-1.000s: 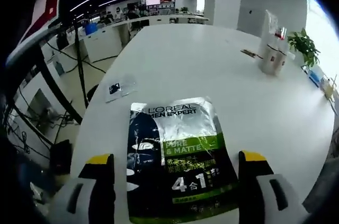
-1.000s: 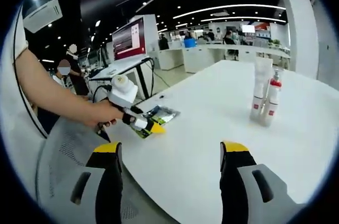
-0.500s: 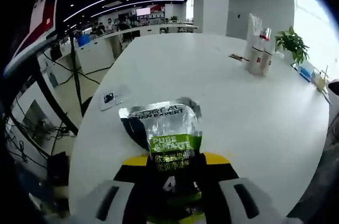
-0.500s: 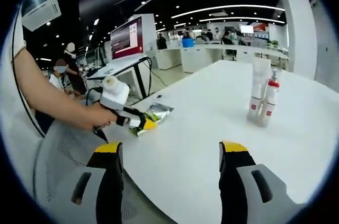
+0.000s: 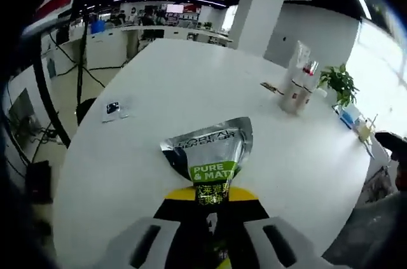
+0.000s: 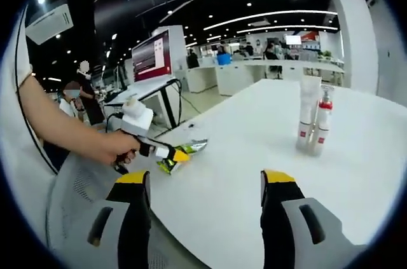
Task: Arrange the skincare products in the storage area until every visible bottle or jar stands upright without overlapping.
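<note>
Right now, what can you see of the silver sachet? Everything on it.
The silver sachet is a flat, glossy foil pouch with a dark panel, L'Oreal Men Expert lettering and a green "PURE & MATTE" band. Its near end is pinched in the left tool, jaws closed; it looks raised off the white table. In the right gripper view it sticks out toward the table's middle.

White tabletop [image 5: 191, 91], glossy, rounded edge at 9 o'clock in left gripper view; same tabletop [image 6: 254, 148] in right gripper view. Small dark-printed packet [image 5: 116, 109] flat near edge at 10 o'clock. Tube [image 5: 294, 72] and pump bottle [image 5: 304, 84] upright, touching, at 2 o'clock, well apart from packet. Small flat dark item [image 5: 270, 86] just beside them. Potted plant [image 5: 339, 84] at far edge, 3 o'clock
</note>
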A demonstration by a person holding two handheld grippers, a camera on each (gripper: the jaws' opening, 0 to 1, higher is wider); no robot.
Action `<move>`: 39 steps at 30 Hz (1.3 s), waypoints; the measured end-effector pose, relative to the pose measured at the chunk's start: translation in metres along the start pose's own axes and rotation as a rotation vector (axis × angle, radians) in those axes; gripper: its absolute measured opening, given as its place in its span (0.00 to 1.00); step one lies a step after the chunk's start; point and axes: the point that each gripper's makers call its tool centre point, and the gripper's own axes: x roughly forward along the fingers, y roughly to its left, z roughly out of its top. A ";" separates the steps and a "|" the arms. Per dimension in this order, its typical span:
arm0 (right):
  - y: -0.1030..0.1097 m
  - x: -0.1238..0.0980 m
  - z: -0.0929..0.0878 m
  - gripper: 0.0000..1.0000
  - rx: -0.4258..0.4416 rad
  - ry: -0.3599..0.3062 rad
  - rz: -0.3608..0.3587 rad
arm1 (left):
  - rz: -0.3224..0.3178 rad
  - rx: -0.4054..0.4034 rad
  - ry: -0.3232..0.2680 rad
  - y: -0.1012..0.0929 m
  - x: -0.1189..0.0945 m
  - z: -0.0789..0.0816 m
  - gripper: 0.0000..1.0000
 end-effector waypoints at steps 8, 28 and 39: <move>0.008 0.010 0.003 0.55 0.289 -0.045 0.092 | -0.265 0.029 -0.101 -0.097 -0.041 0.006 0.09; -0.002 0.007 0.002 0.25 0.631 -0.133 0.121 | -0.494 0.351 -0.024 -0.183 -0.062 -0.034 0.10; -0.004 0.004 0.000 0.08 0.693 -0.133 0.138 | -0.488 0.283 -0.012 -0.175 -0.061 -0.031 0.24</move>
